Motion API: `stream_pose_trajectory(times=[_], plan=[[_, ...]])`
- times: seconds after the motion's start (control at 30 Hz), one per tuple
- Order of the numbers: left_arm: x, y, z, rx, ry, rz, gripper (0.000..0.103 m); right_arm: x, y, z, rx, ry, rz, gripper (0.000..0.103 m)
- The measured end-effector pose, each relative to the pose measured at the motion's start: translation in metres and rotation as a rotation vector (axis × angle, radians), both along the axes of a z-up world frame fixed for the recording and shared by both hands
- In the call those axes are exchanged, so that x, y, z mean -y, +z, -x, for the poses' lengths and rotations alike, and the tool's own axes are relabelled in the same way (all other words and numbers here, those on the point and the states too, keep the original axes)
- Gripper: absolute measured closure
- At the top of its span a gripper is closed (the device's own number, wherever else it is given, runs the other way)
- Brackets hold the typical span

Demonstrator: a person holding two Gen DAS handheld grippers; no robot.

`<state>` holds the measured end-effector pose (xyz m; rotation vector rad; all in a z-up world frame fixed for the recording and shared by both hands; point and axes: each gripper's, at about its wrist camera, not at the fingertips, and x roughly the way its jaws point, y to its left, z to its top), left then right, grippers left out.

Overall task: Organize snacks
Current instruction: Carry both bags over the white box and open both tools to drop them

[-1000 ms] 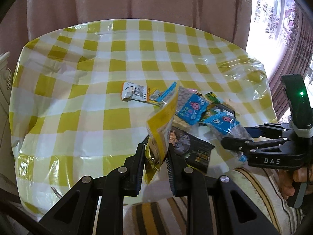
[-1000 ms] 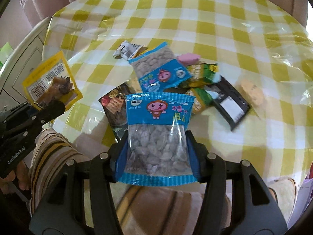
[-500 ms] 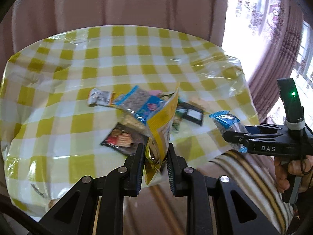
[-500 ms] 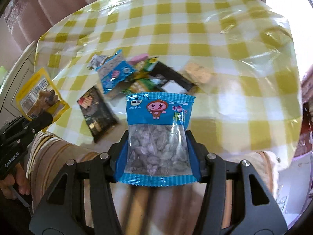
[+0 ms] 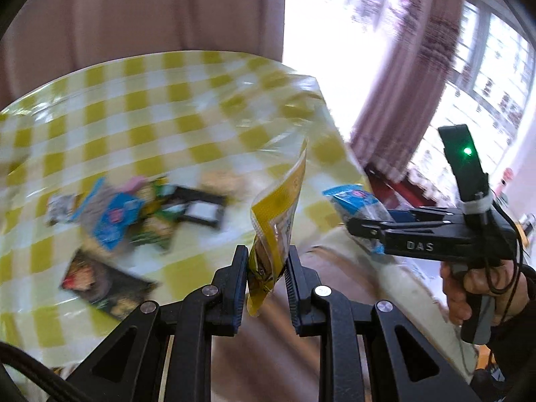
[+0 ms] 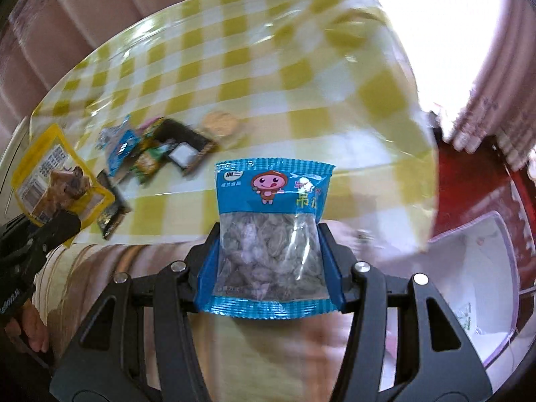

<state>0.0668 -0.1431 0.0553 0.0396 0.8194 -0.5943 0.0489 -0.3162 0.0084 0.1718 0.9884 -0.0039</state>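
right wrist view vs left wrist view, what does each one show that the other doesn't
Only the right wrist view shows the white container with a lilac rim on the red floor, and the printed front of the blue clear-window snack bag in the right gripper.

Only the left wrist view shows the bright window and the right gripper's green light.

Both show the yellow foil snack pouch in the left gripper, and the yellow-checked tablecloth with its snack pile.

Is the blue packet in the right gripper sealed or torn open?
Sealed, as far as visible: the blue packet, clamped in the right gripper, shows intact crimped top and bottom edges and is full.
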Motion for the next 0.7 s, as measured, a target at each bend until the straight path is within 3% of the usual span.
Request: stream_pose_trajectory(times=[0.33, 0.7], plan=[[0.099, 0.000, 0.010, -0.025, -0.210, 0.012, 0.081, 0.084, -0.012, 0.032, -0.032, -0.173, 0.015, 0.046], [0.190, -0.017, 0.022, -0.120, -0.376, -0.016, 0.081, 0.164, -0.038, 0.060, -0.115, -0.341, 0.033, 0.046]])
